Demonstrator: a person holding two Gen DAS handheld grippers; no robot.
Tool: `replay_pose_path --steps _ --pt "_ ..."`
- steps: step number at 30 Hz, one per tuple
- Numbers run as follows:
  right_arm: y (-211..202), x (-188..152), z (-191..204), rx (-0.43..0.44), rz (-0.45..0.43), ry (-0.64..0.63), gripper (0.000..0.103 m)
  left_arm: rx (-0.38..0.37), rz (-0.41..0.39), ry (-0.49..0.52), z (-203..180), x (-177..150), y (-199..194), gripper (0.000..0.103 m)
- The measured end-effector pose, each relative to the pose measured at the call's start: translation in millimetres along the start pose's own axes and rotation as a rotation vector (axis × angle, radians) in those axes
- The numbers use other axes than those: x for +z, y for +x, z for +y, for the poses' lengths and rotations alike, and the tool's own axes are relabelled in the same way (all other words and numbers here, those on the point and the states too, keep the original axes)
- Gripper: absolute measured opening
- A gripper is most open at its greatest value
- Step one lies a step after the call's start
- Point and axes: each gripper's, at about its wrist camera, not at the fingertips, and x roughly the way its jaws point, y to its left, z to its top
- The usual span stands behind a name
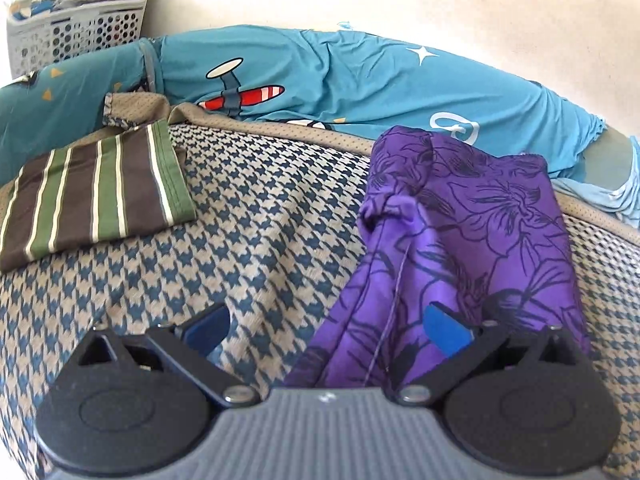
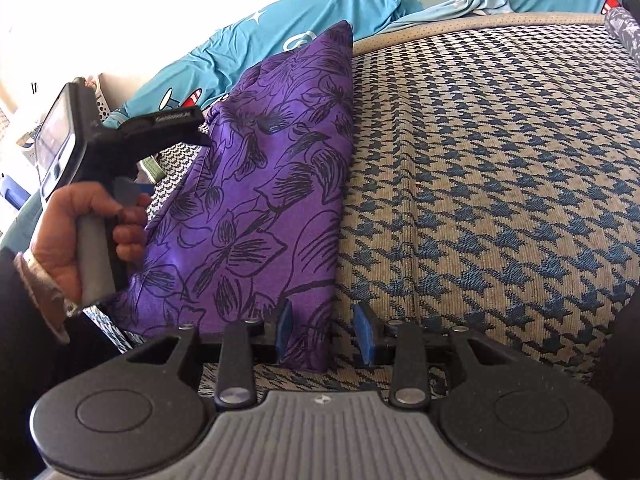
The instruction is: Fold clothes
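Right gripper [image 2: 324, 334]: jaws partly apart, straddling the near corner of the purple floral garment [image 2: 276, 184]; the left blue pad lies against the cloth, the right pad stands clear of it with bed cover showing between, so nothing is clamped. Left gripper [image 1: 326, 330]: jaws wide apart; its right pad overlaps the purple cloth in the left wrist view, the left pad sits over bare cover, no grip. From the right wrist view the left gripper is carried by the person's hand [image 2: 86, 232] at the garment's far-left side, close to the fabric edge; contact cannot be told. The garment lies on the houndstooth bed cover [image 2: 500, 184] as a long folded strip running away from the right gripper, with a bunched, twisted ridge along its left side in the left wrist view. A folded striped garment [image 1: 96, 188] rests well apart to the left; a blue printed sheet [image 1: 360, 68] lies behind, a laundry basket [image 1: 76, 28] in the far corner. Judgement: garment partway folded, next fold not begun. Risks: the fabric looks slick, so a one-pad pinch on the corner could slip out; lifting with the bunched ridge unsmoothed would set a crooked fold; uneven pull between the two sides could undo the existing fold.
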Motion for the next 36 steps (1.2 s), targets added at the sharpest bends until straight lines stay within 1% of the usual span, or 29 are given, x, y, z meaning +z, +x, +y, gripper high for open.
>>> replay_pose_path --steps 2,5,6,8,11,20,27,30,36 --pt "0 0 0 -0.001 -0.001 -0.004 0.034 0.039 0.018 -0.013 4 -2 9 0.103" --pt "1 0 1 -0.002 -0.001 -0.004 0.034 0.079 0.069 -0.086 20 -8 21 0.103" --pt "1 0 1 -0.002 -0.001 -0.004 0.034 0.092 0.068 -0.102 24 -10 23 0.103" --pt "1 0 1 -0.002 -0.001 -0.006 0.035 0.112 0.051 -0.098 27 -10 22 0.103" --pt "2 1 1 0.000 0.000 -0.008 0.037 0.113 0.045 -0.091 28 -12 23 0.103" --pt "0 1 -1 0.008 -0.002 -0.001 0.037 0.109 0.040 -0.078 25 -14 21 0.103" --pt "-4 2 -1 -0.004 -0.027 -0.005 0.037 0.091 0.061 -0.051 27 -12 20 0.103" --pt "-4 3 -1 -0.005 -0.026 -0.006 0.038 0.091 0.057 -0.036 29 -15 17 0.103" --pt "-5 8 2 0.023 -0.031 -0.028 0.038 0.090 0.053 -0.031 30 -19 15 0.103"
